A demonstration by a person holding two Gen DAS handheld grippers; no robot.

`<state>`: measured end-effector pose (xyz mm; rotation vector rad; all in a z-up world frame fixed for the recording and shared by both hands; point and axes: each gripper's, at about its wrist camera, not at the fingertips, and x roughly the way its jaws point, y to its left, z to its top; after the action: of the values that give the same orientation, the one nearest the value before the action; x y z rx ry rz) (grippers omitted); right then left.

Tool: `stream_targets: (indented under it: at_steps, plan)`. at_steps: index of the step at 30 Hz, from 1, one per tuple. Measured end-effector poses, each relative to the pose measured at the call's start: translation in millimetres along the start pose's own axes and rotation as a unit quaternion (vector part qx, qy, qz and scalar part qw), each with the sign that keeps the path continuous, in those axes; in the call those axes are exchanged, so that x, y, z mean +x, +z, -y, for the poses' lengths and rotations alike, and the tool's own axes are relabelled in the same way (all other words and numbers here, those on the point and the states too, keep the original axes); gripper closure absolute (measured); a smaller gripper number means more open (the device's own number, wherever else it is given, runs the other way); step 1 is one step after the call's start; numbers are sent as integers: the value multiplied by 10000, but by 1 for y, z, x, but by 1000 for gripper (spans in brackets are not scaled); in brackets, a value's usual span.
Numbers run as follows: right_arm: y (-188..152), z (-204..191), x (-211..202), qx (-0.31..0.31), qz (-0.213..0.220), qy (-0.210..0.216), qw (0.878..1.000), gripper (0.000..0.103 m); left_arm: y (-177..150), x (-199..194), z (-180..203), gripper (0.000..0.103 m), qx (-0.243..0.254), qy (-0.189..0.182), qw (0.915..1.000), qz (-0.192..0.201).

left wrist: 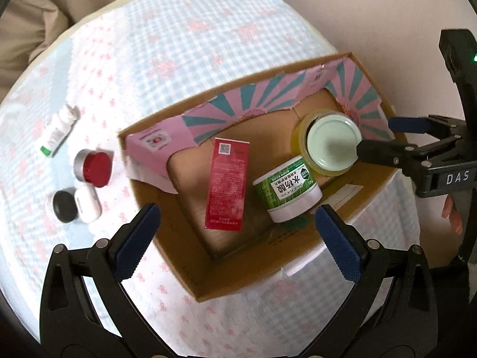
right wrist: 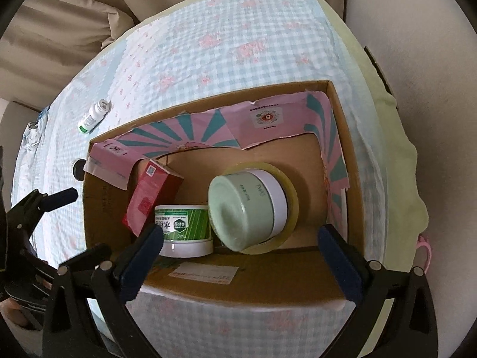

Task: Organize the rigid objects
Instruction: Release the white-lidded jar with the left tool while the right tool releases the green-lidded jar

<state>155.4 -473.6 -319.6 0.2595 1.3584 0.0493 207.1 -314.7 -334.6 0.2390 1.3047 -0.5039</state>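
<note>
A cardboard box (left wrist: 208, 271) with pink and teal flaps holds a red carton (left wrist: 228, 183), a green jar (left wrist: 287, 195) and a mint-lidded jar (left wrist: 332, 143) sitting in a tape roll (left wrist: 301, 132). My left gripper (left wrist: 235, 238) is open and empty over the box's near left corner. My right gripper (right wrist: 241, 253) is open and empty above the box's near wall (right wrist: 268, 280), with the mint-lidded jar (right wrist: 244, 205), green jar (right wrist: 182, 226) and red carton (right wrist: 149, 197) just beyond. The right gripper (left wrist: 378, 137) shows beside the mint lid in the left wrist view.
On the checked cloth (left wrist: 184, 29) left of the box lie a white bottle (left wrist: 58, 129), a red-capped tin (left wrist: 94, 168), a black-lidded jar (left wrist: 62, 205) and a white case (left wrist: 88, 204). The bottle (right wrist: 95, 116) also shows in the right wrist view. The left gripper (right wrist: 56, 200) is at the far left.
</note>
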Motion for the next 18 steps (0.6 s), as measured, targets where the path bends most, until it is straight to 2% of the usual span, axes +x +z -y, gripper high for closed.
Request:
stream_targets:
  at_steps: [11,18]
  plan:
    - [-10,-39,-48,-135,351,-274,9989,0,-36,-80,-32,0,-320,26,9981,528]
    - [-23,-87,-94,-292,733,-628,9949,0,-66,-136,-69,0,-437,179,9952,855]
